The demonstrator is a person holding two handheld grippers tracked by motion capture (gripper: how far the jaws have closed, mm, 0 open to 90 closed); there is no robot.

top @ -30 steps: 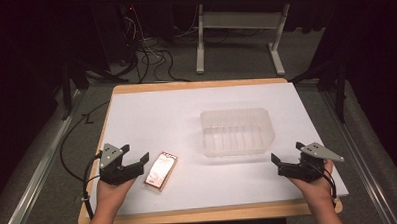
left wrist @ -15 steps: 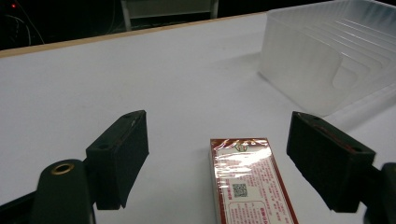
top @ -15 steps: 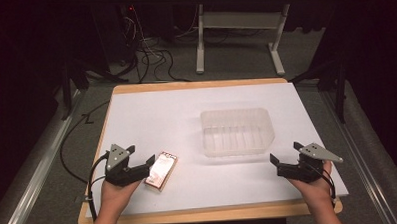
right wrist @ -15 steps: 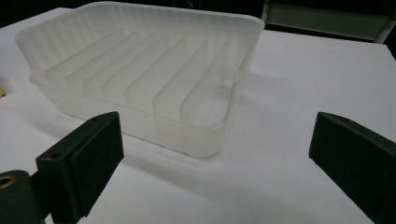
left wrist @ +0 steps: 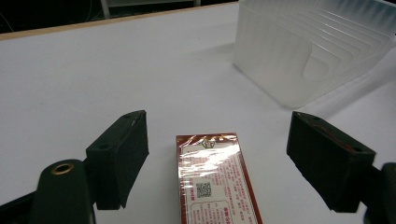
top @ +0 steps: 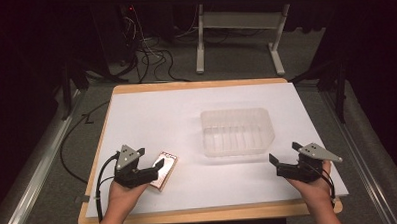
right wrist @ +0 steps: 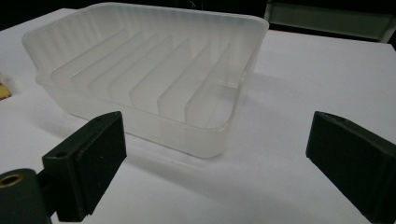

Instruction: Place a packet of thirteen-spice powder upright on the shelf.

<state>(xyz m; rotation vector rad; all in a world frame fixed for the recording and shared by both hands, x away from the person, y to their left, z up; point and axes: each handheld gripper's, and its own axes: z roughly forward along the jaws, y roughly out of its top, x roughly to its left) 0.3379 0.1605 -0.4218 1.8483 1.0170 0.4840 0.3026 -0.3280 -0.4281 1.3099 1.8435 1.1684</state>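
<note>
The left claw [top: 157, 169] is sitting wide open at about 7 o'clock on the white surface [top: 151, 118], its jaws straddling the near end of a red box [left wrist: 217, 184] lying flat, touching neither side. The right claw [top: 277, 165] is resting at 5 o'clock, also gaping and gripping nothing, pointing toward the clear tray [top: 237, 131] standing near the centre.

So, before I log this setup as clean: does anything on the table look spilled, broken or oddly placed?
Nothing stands out. The clear ribbed container sits upright and empty on the white table, and the red packet lies flat, intact, between the jaws of the open left gripper. The right gripper is open too, holding nothing.
</note>
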